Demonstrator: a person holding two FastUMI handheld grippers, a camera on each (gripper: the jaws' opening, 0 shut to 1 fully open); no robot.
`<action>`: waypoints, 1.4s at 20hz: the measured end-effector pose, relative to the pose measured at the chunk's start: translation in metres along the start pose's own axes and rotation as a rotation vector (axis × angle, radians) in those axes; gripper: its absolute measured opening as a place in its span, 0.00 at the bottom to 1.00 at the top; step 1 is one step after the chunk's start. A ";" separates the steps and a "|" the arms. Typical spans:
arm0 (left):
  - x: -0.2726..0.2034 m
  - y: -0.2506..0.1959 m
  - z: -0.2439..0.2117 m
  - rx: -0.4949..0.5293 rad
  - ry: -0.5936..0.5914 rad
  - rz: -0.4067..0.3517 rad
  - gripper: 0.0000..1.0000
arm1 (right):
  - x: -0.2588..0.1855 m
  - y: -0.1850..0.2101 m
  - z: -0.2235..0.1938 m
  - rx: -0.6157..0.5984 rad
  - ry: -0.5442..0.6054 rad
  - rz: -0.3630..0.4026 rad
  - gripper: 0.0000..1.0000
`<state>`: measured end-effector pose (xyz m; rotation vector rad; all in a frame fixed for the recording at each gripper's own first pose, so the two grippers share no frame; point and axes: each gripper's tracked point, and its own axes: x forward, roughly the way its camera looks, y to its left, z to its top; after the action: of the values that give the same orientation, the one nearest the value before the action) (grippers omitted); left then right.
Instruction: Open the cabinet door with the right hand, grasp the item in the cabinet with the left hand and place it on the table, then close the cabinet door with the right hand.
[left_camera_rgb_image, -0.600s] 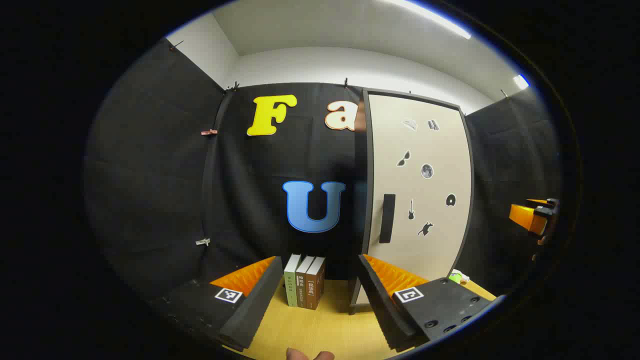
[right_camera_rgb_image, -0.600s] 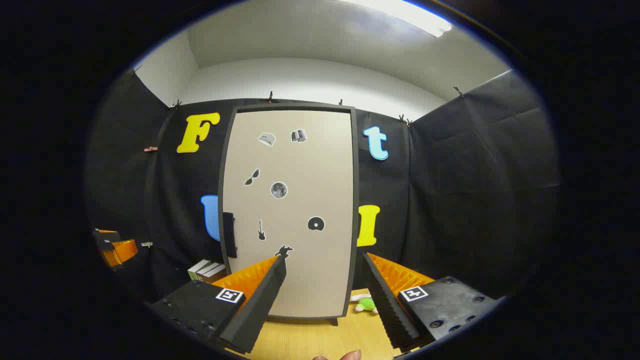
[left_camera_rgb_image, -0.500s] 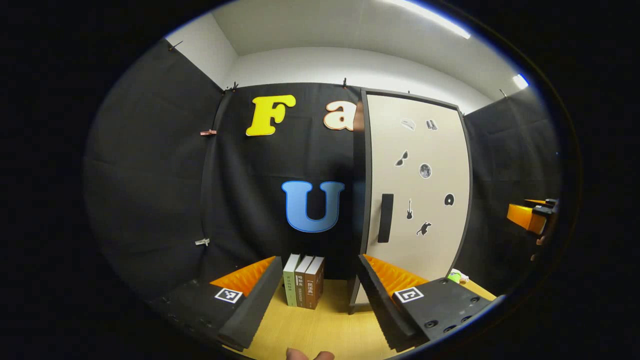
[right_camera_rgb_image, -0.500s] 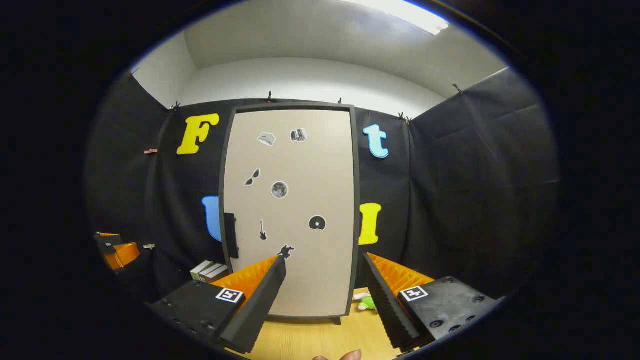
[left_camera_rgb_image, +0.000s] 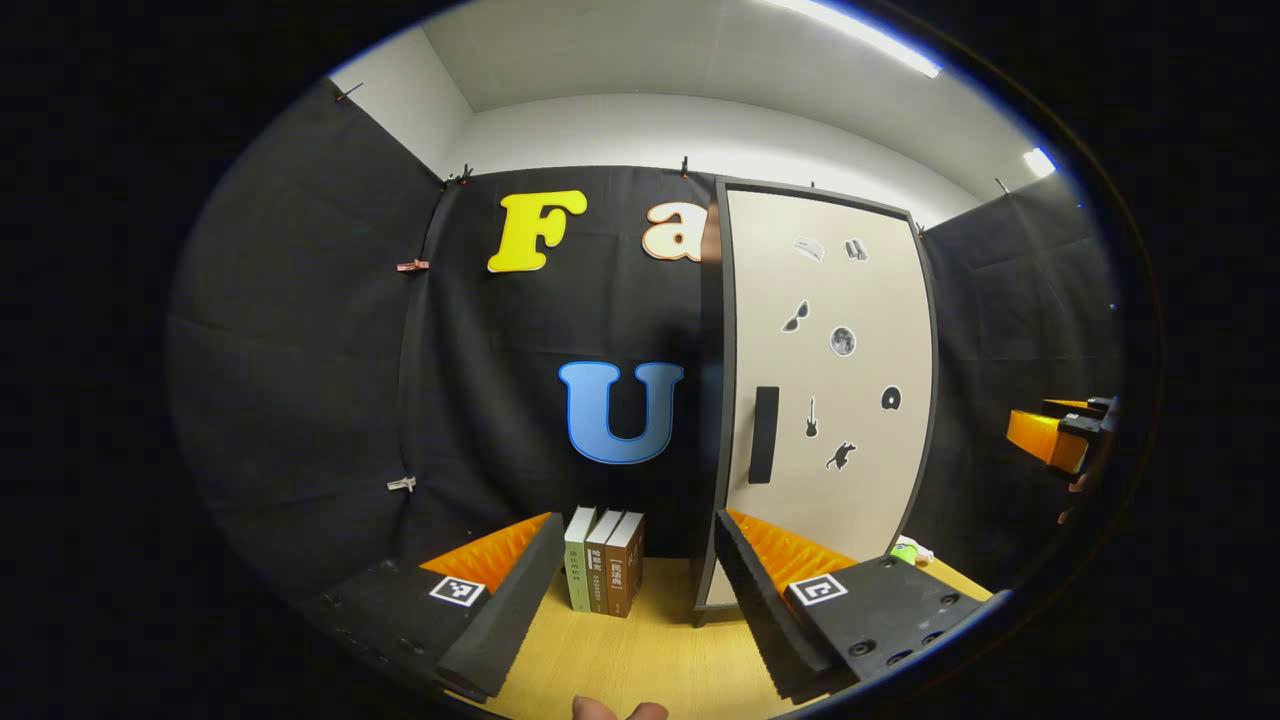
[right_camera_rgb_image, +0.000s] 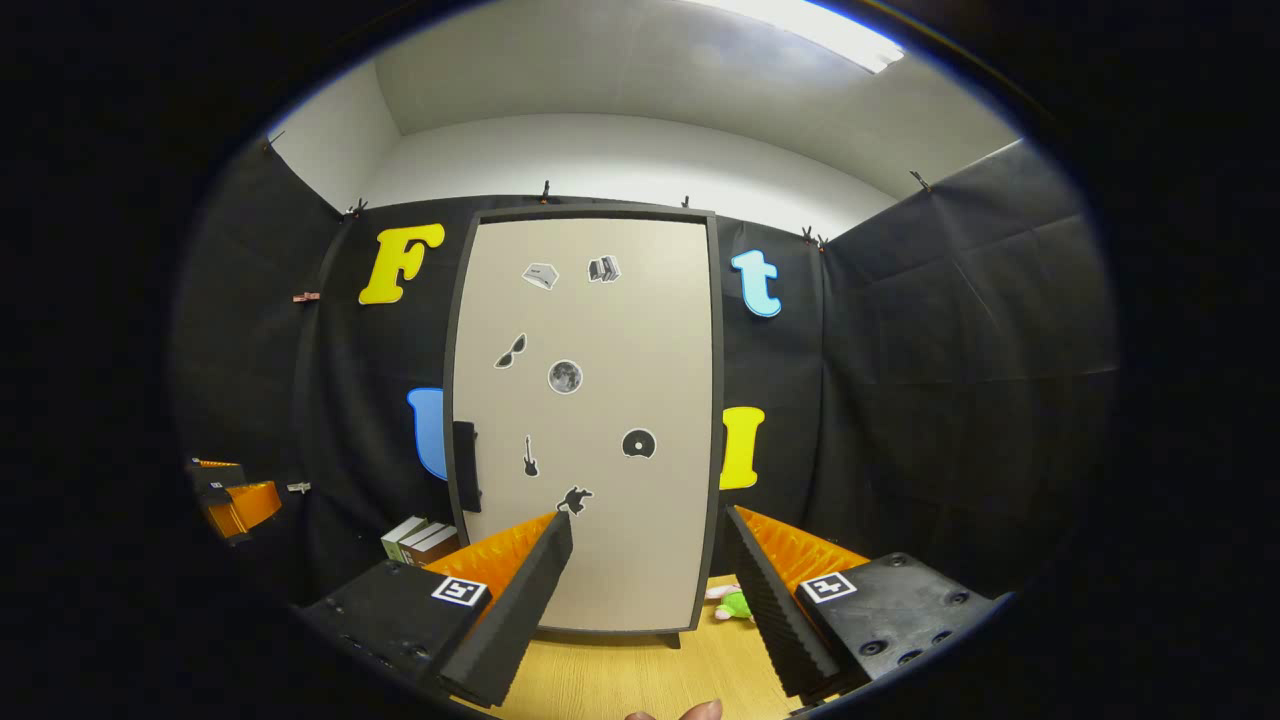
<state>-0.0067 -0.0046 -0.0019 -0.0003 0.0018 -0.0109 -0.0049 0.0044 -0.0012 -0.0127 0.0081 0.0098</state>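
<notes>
The right gripper (right_camera_rgb_image: 648, 580) faces the shut cabinet door (right_camera_rgb_image: 590, 420), jaws apart, to reach its handle (right_camera_rgb_image: 465, 480); the left gripper (left_camera_rgb_image: 632, 585) waits, jaws apart.

Left gripper (left_camera_rgb_image: 630, 590): two wedge-shaped fingers with ribbed, sawtooth inner faces, each on a flat matte block bearing a small square black-and-white fiducial tag (left_camera_rgb_image: 451, 590). The block beside the second tag (left_camera_rgb_image: 816, 590) shows round recessed screw holes (three visible). Right gripper (right_camera_rgb_image: 650, 590): same build, ribbed wedges, a square tag (right_camera_rgb_image: 459, 591) per block, screw holes along the outer edges. A fingertip (left_camera_rgb_image: 592, 708) shows at the bottom edge.
</notes>
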 end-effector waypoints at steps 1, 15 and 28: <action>0.000 0.000 0.000 -0.001 0.002 0.000 0.95 | 0.000 0.000 0.000 -0.001 0.000 0.000 0.97; 0.002 0.000 0.003 0.015 -0.001 -0.015 0.94 | 0.002 0.005 -0.001 0.006 0.008 -0.001 0.97; 0.007 0.056 -0.014 0.024 0.019 0.077 0.95 | 0.068 0.070 -0.022 0.033 0.014 0.095 0.98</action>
<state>0.0004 0.0513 -0.0159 0.0242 0.0210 0.0657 0.0621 0.0743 -0.0245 0.0211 0.0229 0.1049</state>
